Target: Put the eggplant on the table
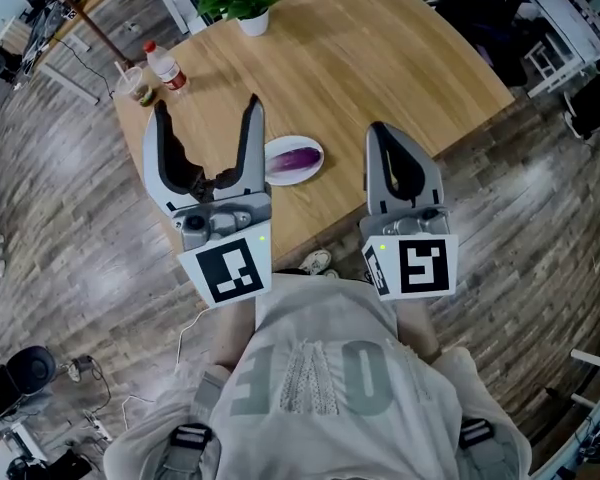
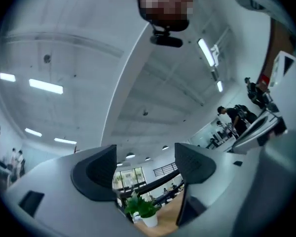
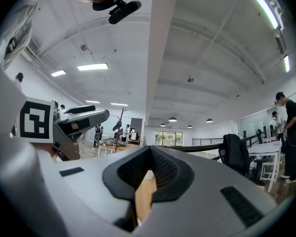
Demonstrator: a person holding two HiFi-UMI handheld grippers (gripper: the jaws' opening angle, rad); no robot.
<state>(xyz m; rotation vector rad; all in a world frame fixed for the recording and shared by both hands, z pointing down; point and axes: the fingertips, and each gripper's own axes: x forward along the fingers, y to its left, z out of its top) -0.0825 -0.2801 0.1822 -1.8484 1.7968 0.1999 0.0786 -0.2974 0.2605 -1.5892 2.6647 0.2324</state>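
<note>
The eggplant (image 1: 300, 157) is seen lying on a small white plate (image 1: 298, 178), and the plate stands on the wooden desk (image 1: 380, 58), close to the edge that is nearest to the person. So the eggplant is not yet on the desk itself.

In the head view it is found between the two grippers. It lies just to the right of the left gripper (image 1: 206, 113) and somewhat further to the left of the right gripper (image 1: 385, 136). Its long axis runs nearly across the picture, from left to right, with only a small tilt.

The jaws of the left gripper are spread wide and nothing is held between them. In the left gripper view (image 2: 145, 167) only the ceiling and a far potted plant (image 2: 143, 209) are seen through the gap. The jaws of the right gripper (image 3: 149, 154) are closed together and empty; only a thin strip of the desk is seen below them.

Both grippers are held up and are pointed away over the desk, so the eggplant is shown in neither gripper view. It is judged to lie below and in front of the jaws. The left gripper is judged to be the nearer one and is already opened. For a grasp it would probably have to be lowered and pointed down, with the jaws set across the long axis of the eggplant.
</note>
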